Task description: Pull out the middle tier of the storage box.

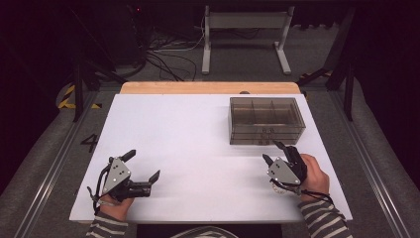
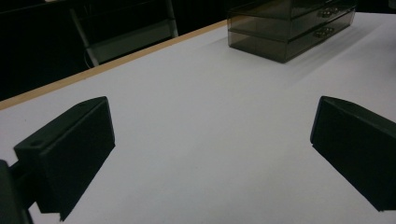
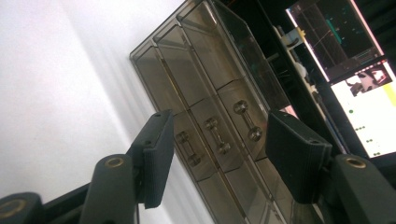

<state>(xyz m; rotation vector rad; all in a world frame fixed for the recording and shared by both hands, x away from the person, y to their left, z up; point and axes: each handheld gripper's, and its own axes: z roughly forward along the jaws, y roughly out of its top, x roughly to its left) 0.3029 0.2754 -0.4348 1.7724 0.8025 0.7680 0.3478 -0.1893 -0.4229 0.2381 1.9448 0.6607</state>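
Right claw is on approach to the smoky translucent plastic drawer box, jaws spread, nothing between them. The box sits just ahead of the claw tips, near but not touching, drawer fronts facing the claw. In the right gripper view the claw is rolled over, so the three stacked drawers run diagonally, each with a small clear bar handle; the middle handle falls in the gap between the jaws, the others close to either jaw.

Step in hand, as I read it: pre-grasp, lining up on a drawer handle. No contact yet; all drawers look closed.

Left claw is also spread and empty, parked low over the white bench well away from the box. In the left gripper view the box is far ahead and to the right of its jaws.

Next move calls for:
- Short advance straight ahead until the jaws straddle one handle bar
- Pinch on the bar, not the drawer face
- Pull straight back along the drawer axis
- The box looks light and may slide with the pull, so the left claw likely needs to brace it.
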